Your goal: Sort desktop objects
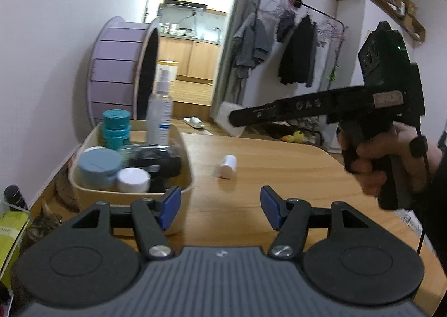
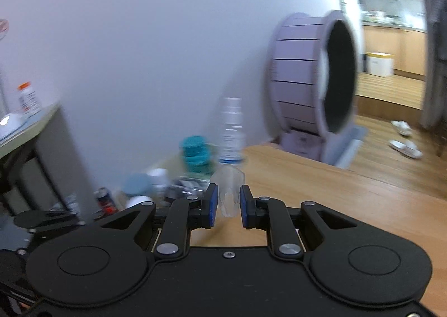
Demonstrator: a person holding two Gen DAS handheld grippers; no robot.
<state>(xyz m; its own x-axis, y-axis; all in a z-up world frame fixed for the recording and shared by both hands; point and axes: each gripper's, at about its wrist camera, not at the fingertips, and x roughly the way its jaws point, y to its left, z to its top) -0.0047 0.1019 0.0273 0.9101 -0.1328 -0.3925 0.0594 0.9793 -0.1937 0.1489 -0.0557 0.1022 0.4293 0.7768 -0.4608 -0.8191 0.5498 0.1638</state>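
My right gripper [image 2: 229,194] is shut on a small clear plastic cup [image 2: 227,177], held above the wooden table [image 2: 335,191]. The left wrist view shows that gripper [image 1: 233,119] coming in from the right in a person's hand, with the pale cup [image 1: 225,111] at its tip. My left gripper [image 1: 220,200] is open with nothing between its blue pads, low over the table beside the front right corner of a beige bin [image 1: 185,174]. The bin holds teal jars [image 1: 116,127], a clear spray bottle [image 1: 159,113], a blue-lidded jar [image 1: 99,163], a white-lidded jar [image 1: 132,178] and a black item [image 1: 159,160]. A small white bottle [image 1: 227,166] lies on the table [image 1: 279,177].
A large purple wheel [image 1: 120,71] stands on the floor behind the table. A cat [image 1: 44,222] sits below the table's left edge, near a dark can [image 1: 15,196]. A clothes rack [image 1: 293,48] stands at the back right.
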